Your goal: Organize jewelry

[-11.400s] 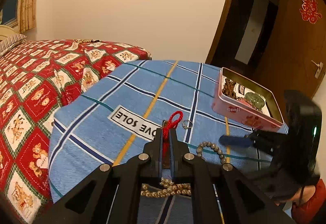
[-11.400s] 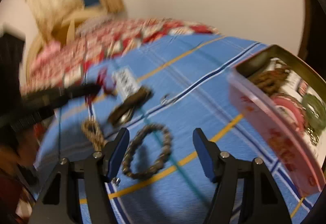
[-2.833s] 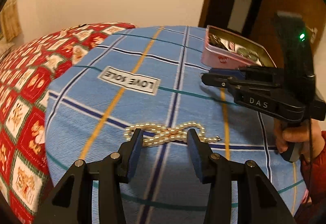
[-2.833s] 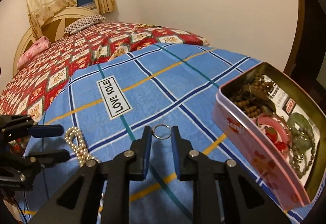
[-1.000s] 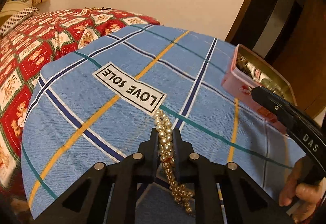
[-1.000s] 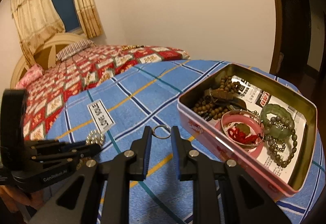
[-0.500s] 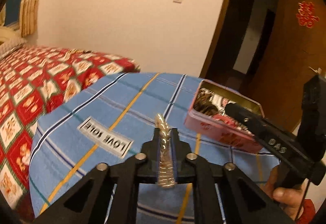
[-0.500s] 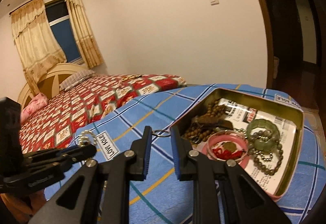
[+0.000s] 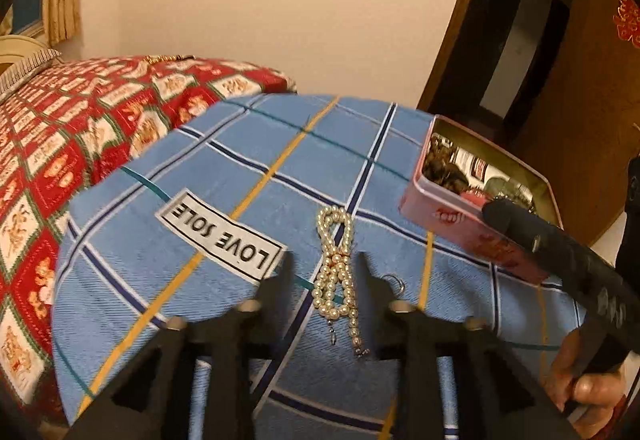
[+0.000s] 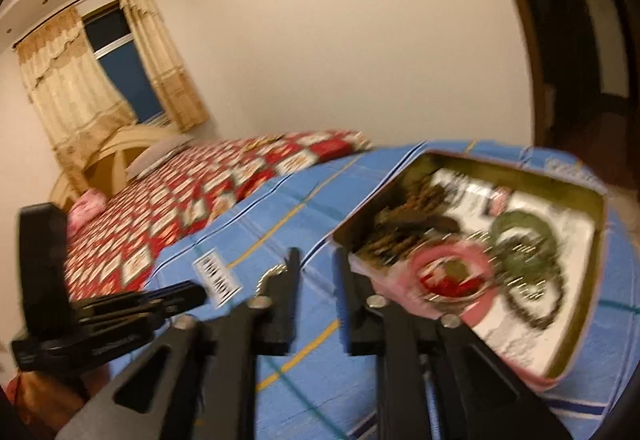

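Blue cloth [image 9: 224, 176], pearl necklace [image 9: 335, 267] beside ring [image 9: 394, 282]; tin [image 9: 472, 208]

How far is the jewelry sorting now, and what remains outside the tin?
Done: the tin already holds several pieces, among them dark beads, a pink bangle and a green bracelet. In hand: nothing; the left gripper and right gripper are both open and empty. Left: the pearl necklace and a small ring lie on the blue cloth.
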`<action>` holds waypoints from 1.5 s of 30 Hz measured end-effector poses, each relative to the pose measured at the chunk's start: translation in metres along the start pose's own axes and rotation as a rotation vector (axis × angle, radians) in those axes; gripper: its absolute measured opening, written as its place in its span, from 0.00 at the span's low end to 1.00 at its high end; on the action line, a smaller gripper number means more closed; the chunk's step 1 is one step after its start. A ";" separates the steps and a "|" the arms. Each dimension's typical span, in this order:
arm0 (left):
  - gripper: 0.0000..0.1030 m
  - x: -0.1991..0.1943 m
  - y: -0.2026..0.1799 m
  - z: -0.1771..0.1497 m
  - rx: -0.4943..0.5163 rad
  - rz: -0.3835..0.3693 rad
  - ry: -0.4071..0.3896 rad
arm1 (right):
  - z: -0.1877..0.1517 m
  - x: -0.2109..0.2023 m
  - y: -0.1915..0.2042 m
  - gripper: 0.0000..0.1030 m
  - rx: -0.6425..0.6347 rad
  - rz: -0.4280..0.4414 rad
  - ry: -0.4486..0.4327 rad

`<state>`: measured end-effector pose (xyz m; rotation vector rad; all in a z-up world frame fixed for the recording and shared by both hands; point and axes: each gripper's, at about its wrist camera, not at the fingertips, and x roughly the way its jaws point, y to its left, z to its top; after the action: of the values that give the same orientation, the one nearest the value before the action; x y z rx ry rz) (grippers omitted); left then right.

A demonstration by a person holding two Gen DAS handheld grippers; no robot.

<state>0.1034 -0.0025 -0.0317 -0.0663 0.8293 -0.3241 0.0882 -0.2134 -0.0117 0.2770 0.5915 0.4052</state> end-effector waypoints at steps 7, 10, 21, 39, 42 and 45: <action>0.43 0.001 0.008 0.007 0.070 0.124 -0.001 | -0.025 0.052 0.038 0.46 -0.213 -0.073 0.238; 0.43 -0.005 0.033 0.010 -0.002 0.142 -0.012 | -0.029 0.069 0.042 0.38 -0.232 -0.028 0.313; 0.43 0.012 0.014 0.012 0.031 0.058 0.031 | -0.035 0.070 0.038 0.21 -0.274 -0.078 0.347; 0.11 0.045 -0.012 0.010 0.049 -0.023 0.050 | 0.001 0.006 0.022 0.21 -0.147 -0.072 -0.011; 0.11 0.030 -0.020 0.014 0.064 -0.044 -0.020 | 0.002 -0.001 0.019 0.21 -0.137 -0.079 -0.029; 0.11 0.014 -0.028 0.021 0.091 -0.048 -0.083 | 0.003 -0.004 0.015 0.21 -0.126 -0.094 -0.044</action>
<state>0.1202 -0.0351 -0.0227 -0.0148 0.7303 -0.4009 0.0825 -0.2018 -0.0022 0.1370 0.5314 0.3432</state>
